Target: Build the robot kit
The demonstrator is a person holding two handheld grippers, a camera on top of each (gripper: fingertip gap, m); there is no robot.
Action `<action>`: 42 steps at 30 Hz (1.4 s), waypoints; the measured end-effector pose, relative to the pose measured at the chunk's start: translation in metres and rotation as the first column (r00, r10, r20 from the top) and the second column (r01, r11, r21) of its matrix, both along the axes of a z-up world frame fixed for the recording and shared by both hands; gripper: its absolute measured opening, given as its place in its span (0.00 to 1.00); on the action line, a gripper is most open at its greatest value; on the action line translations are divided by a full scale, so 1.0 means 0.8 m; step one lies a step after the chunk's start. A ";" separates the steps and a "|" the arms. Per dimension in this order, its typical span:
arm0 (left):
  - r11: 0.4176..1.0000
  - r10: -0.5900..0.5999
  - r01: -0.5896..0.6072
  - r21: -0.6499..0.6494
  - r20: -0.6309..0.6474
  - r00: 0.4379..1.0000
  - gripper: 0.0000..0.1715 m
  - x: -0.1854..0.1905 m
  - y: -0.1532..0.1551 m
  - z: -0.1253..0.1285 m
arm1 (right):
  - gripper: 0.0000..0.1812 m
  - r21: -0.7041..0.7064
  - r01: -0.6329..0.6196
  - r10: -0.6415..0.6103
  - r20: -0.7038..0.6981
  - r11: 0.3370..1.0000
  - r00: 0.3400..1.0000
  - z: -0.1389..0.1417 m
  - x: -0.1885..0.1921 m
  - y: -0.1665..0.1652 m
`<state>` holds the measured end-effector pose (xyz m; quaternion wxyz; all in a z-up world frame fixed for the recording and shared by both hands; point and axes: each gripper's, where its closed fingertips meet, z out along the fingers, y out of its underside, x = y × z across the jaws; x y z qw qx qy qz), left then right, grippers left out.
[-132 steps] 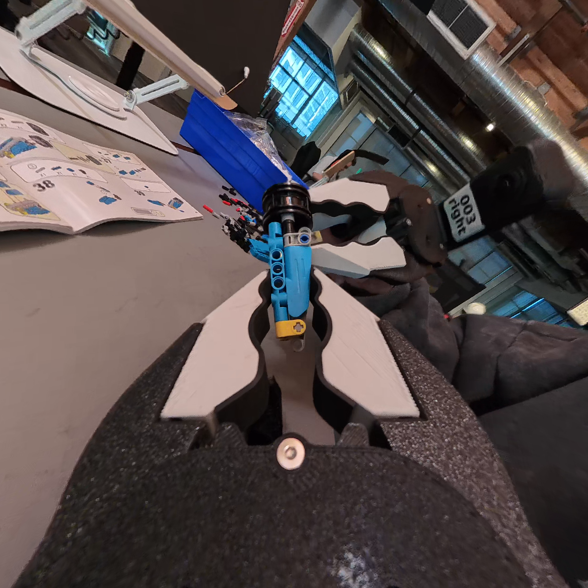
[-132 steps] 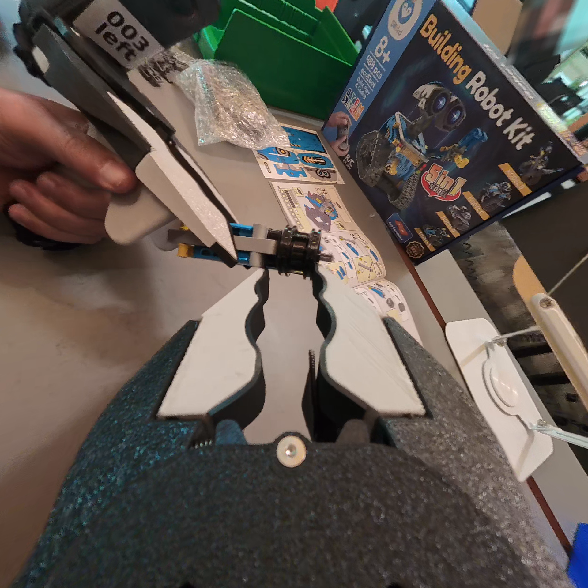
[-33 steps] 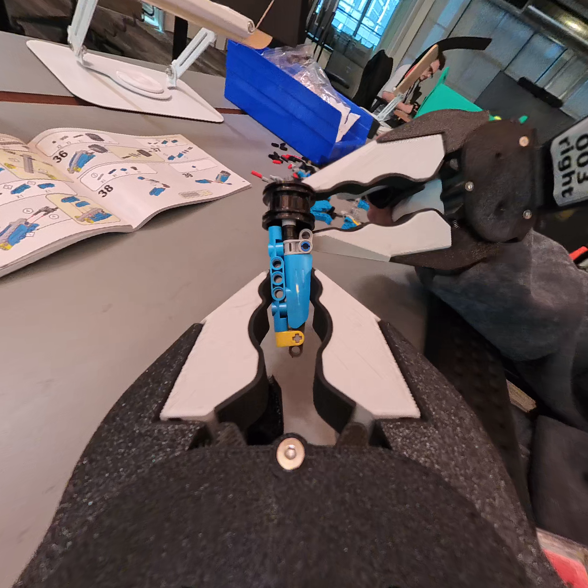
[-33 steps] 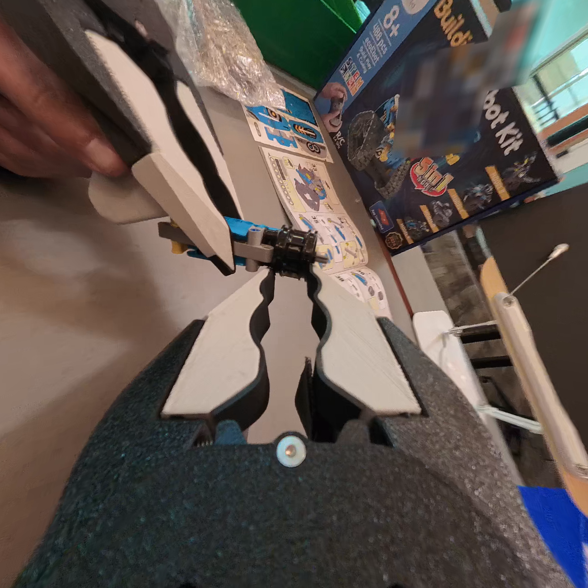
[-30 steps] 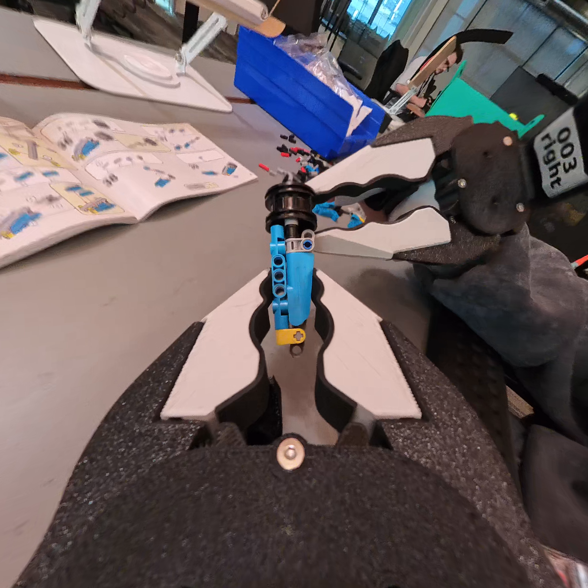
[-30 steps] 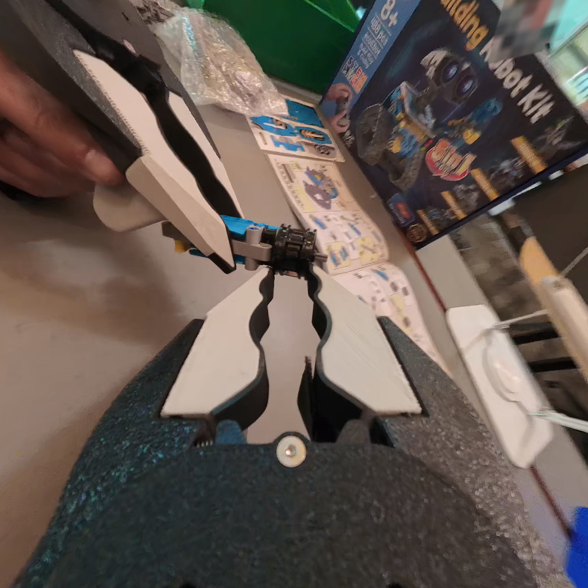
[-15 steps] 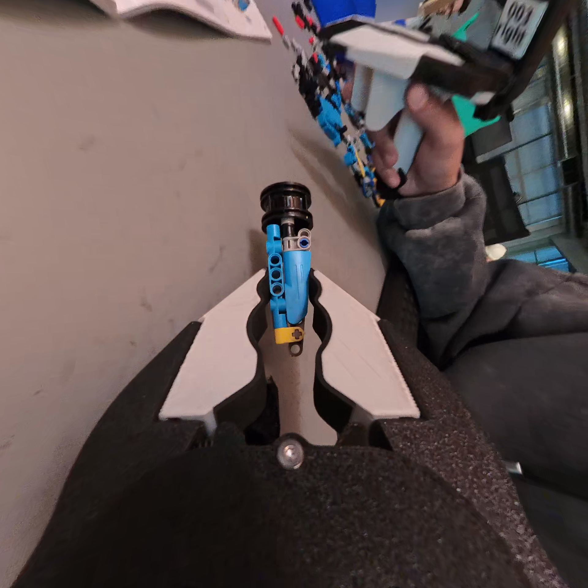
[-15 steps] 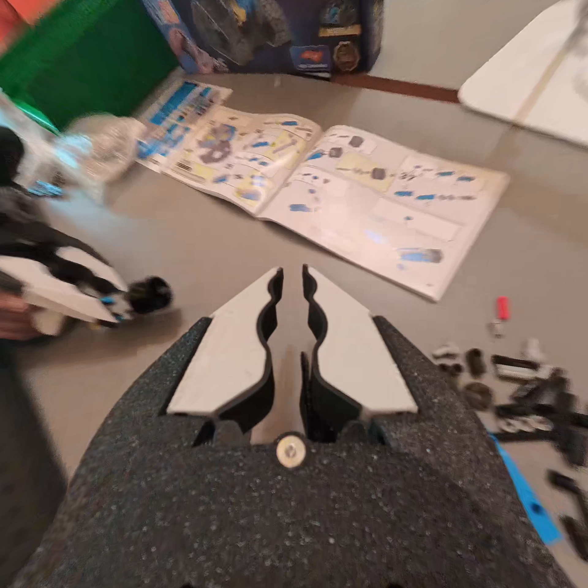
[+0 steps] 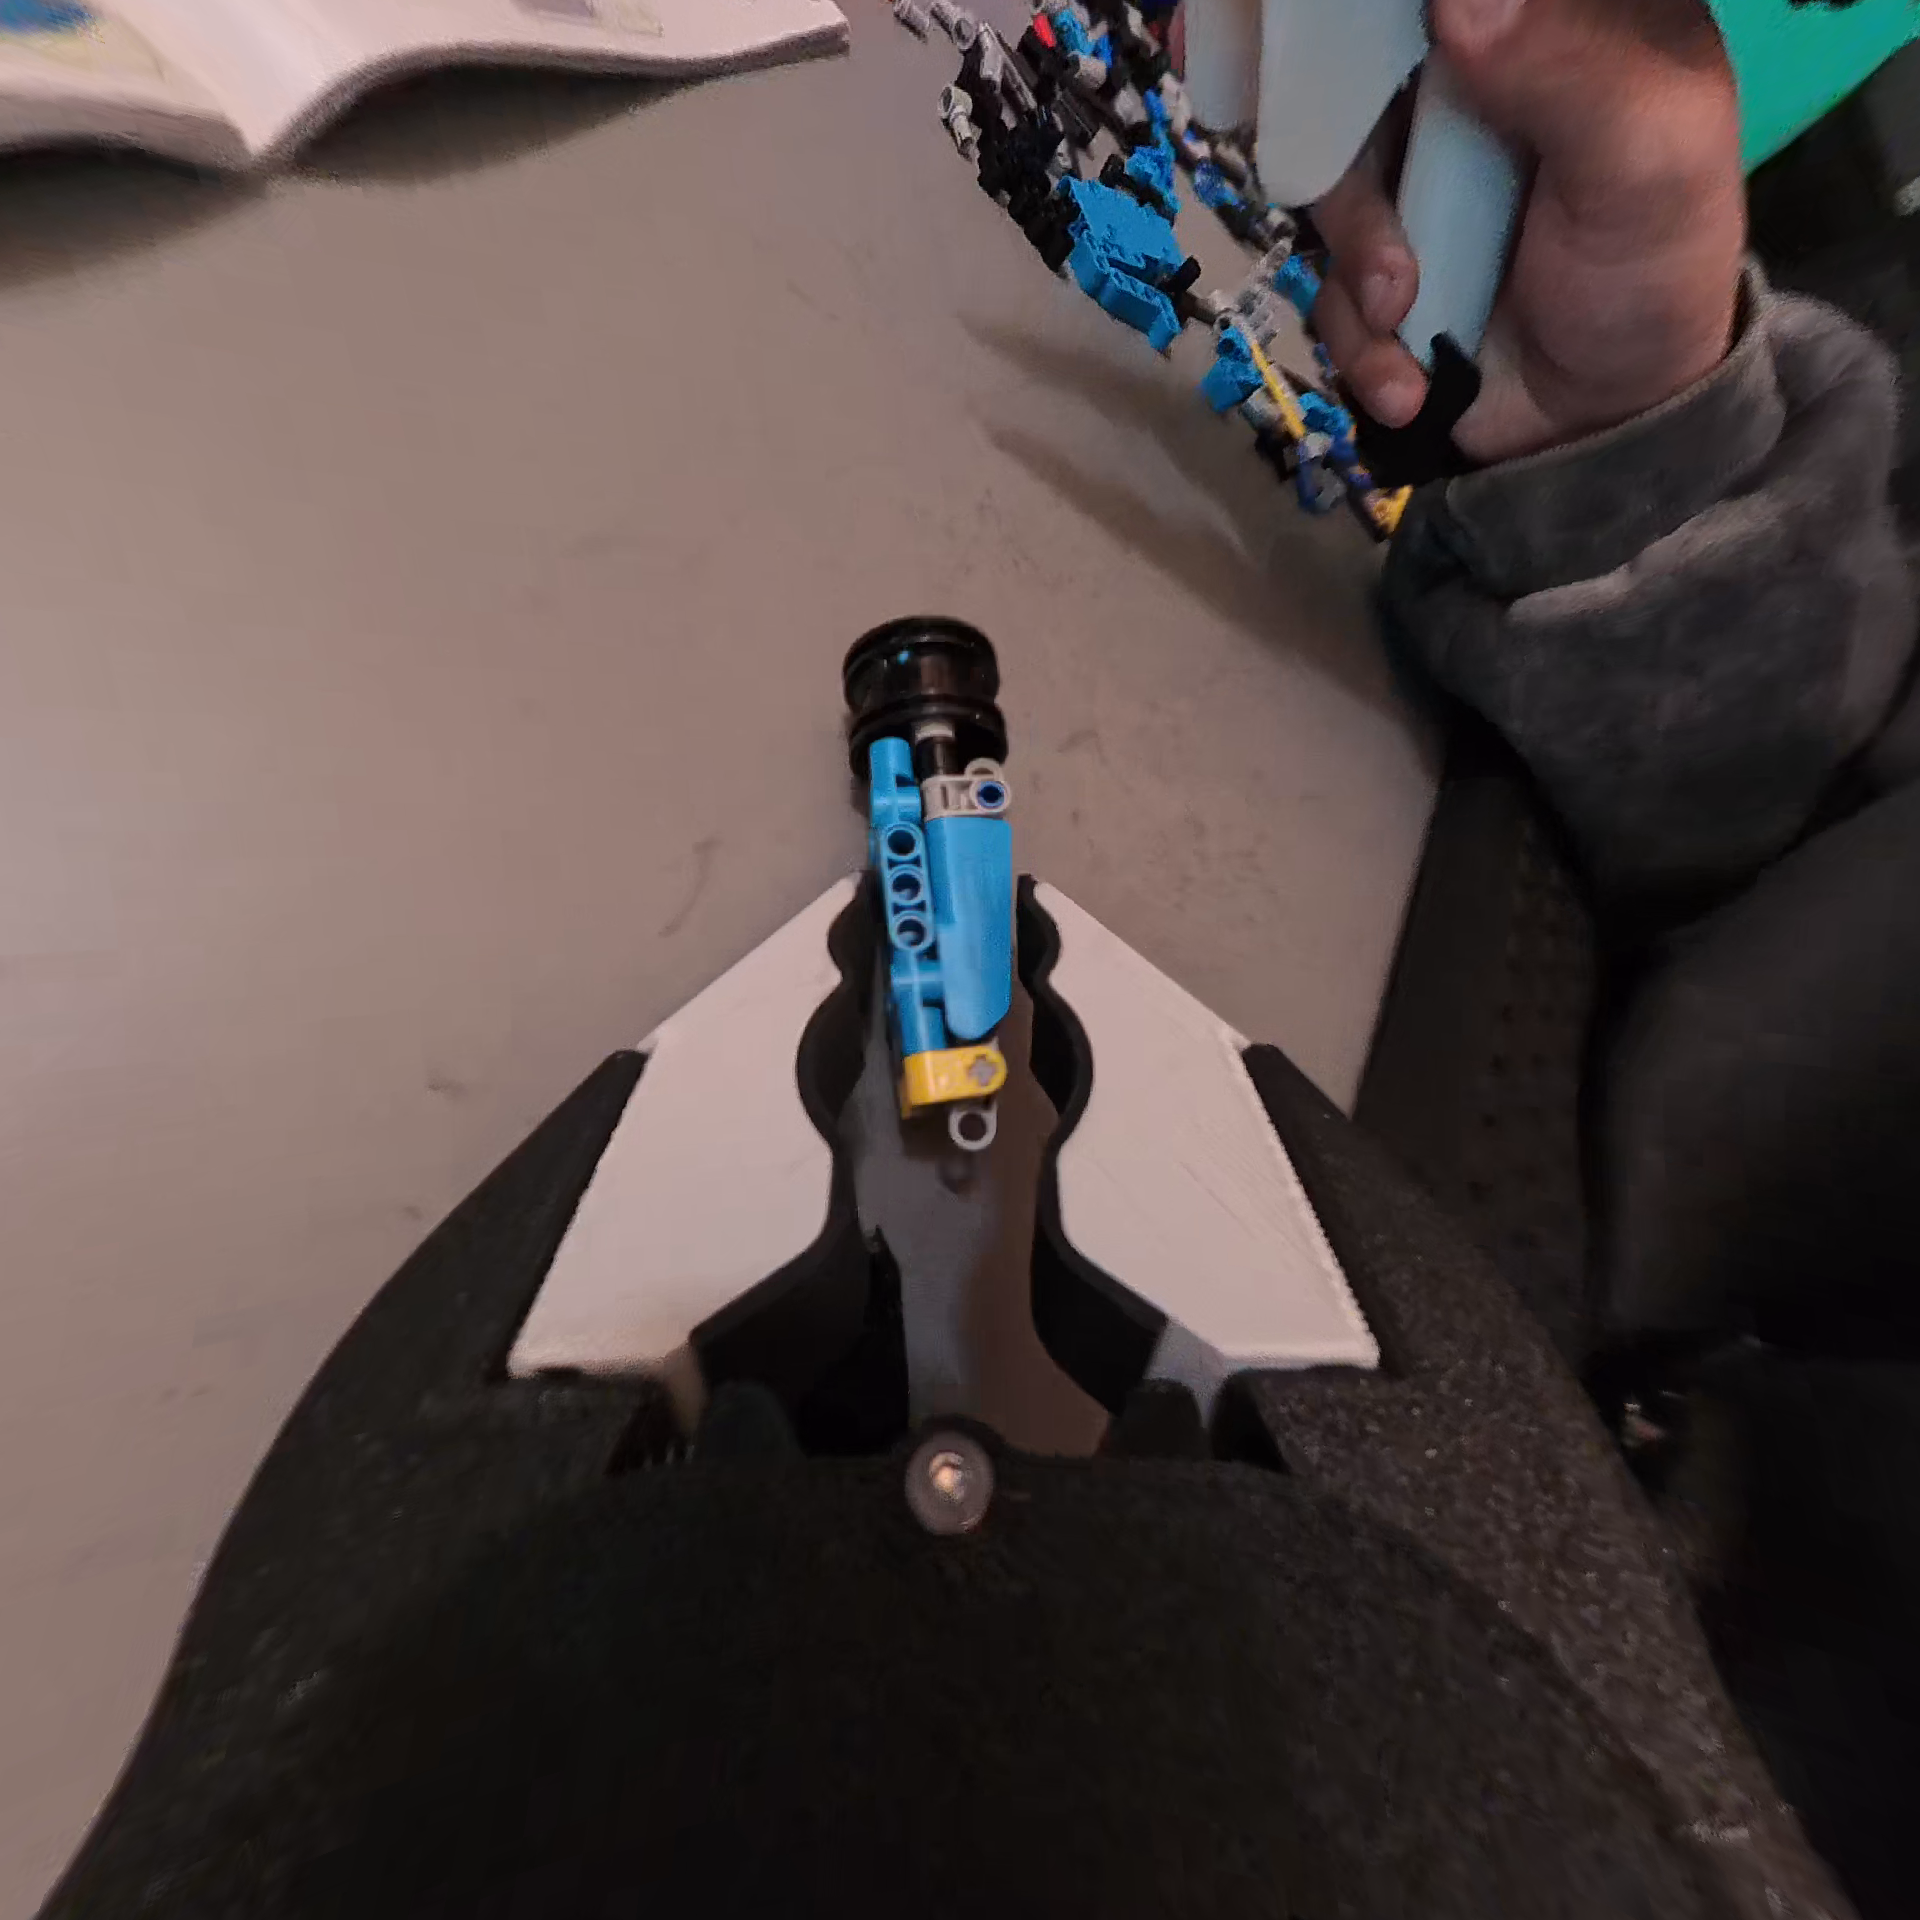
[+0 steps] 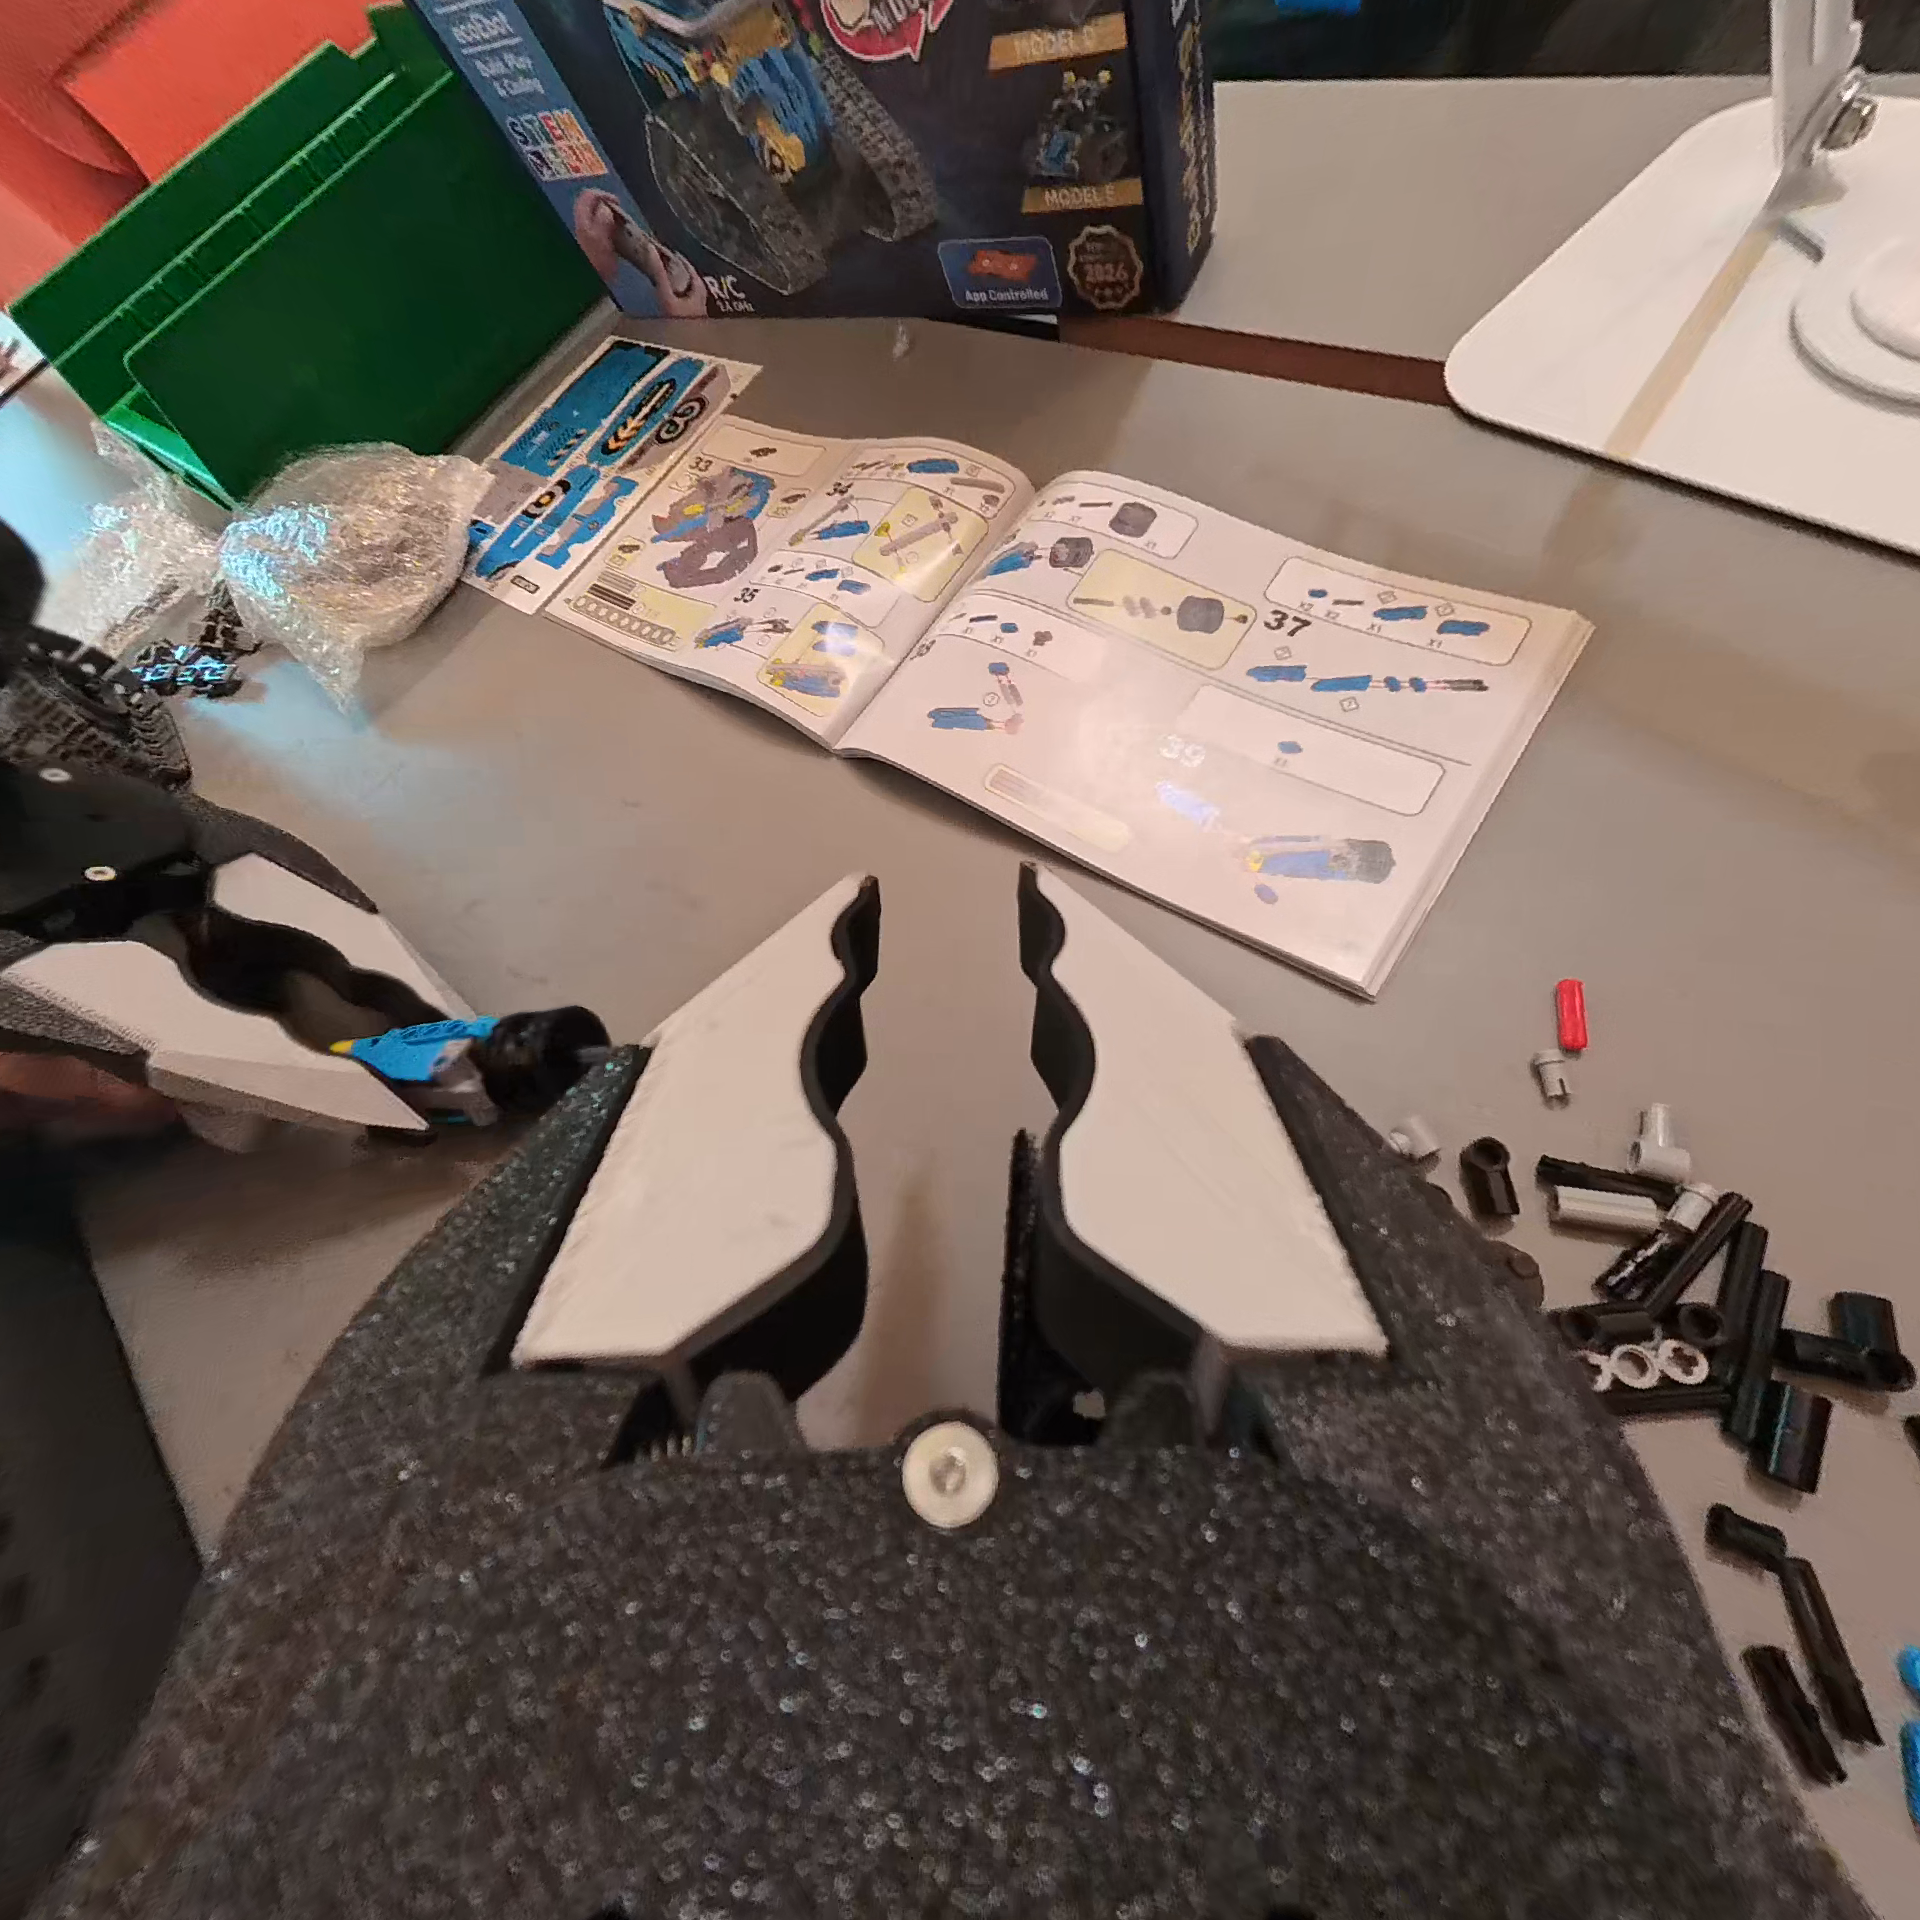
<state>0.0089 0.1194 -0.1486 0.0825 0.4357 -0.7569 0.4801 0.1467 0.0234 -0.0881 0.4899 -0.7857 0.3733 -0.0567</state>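
My left tool (image 9: pixel 943 940) clamped blue brick assy (image 9: pixel 951 920) w/ black wheel (image 9: pixel 923 694), yellow end; right tool (image 10: pixel 945 925) spread, empty. Far wheel face hidden.

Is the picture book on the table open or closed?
Open. The instruction booklet lies flat on the grey table, two pages of drawings showing.

In the left wrist view the open instruction booklet (image 9: pixel 416 52) is blurred and cut off by the top edge, and the hand (image 9: pixel 1558 208) gripping a white handle is cropped at the top. The loose pieces (image 9: pixel 1122 197) beyond it are too small and smeared to tell apart. In the right wrist view the white stand base (image 10: pixel 1662 343) and kit box (image 10: pixel 883 156) run off the frame.
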 end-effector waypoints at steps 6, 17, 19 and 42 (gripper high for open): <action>1.000 0.008 -0.009 0.021 0.068 0.998 0.17 0.008 0.007 0.006 | 0.14 -0.035 -0.014 0.013 -0.014 0.999 1.000 -0.018 0.002 0.001; 0.990 0.131 -0.136 0.019 0.170 0.977 0.18 0.037 0.045 0.020 | 0.14 -0.004 -0.014 0.014 -0.003 1.000 1.000 -0.016 0.005 0.000; 0.990 0.138 -0.141 0.004 0.179 0.974 0.18 0.039 0.047 0.023 | 0.14 -0.013 0.000 0.000 0.015 1.000 1.000 -0.016 0.010 -0.004; 0.945 0.031 -0.196 0.263 0.522 0.853 0.19 0.053 0.065 0.032 | 0.22 -0.054 -0.029 0.030 0.015 0.998 0.999 -0.053 0.016 -0.001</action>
